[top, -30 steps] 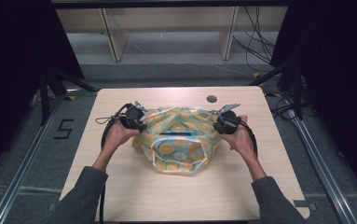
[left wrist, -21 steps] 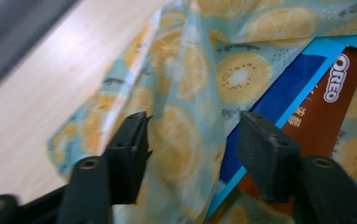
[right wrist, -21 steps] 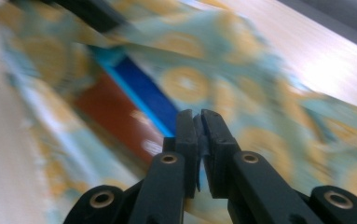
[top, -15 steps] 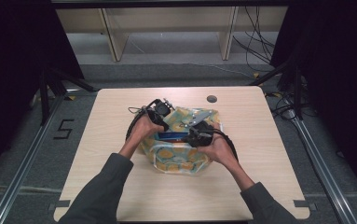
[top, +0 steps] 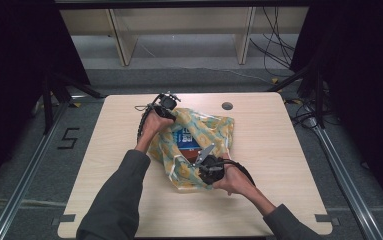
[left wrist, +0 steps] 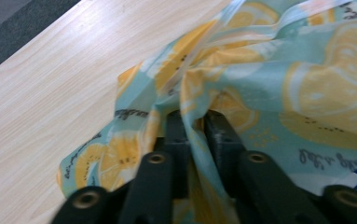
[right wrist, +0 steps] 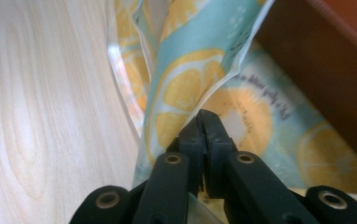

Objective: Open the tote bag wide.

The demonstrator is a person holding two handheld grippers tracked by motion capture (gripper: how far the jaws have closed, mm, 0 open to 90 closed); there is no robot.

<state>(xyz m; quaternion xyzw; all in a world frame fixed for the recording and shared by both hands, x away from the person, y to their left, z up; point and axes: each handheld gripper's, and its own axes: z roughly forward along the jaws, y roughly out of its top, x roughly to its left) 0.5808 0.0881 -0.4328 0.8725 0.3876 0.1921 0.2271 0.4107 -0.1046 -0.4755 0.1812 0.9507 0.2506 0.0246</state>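
Note:
A plastic bag printed with yellow lemon slices on teal (top: 206,132) lies crumpled at the middle of the wooden table (top: 289,165). A blue box (top: 186,140) shows through its opening. My left gripper (top: 168,111) is at the bag's far left corner. Its jaws have just been closing, and in the left gripper view (left wrist: 194,119) they pinch a fold of the bag (left wrist: 306,84). My right gripper (top: 204,169) is at the bag's near edge, shut on a thin flap of the bag (right wrist: 199,60) in the right gripper view (right wrist: 204,116).
A round dark hole (top: 227,106) sits in the tabletop near its far edge. A brown flat surface (right wrist: 325,70) lies under the bag's film in the right gripper view. Bare wood (top: 109,165) runs left of the bag. Cables (top: 274,45) lie on the floor beyond.
Both grippers held the bag's left and right ends. The left one has swung toward the far side, the right one toward the near edge, turning and bunching the bag and baring the blue box.

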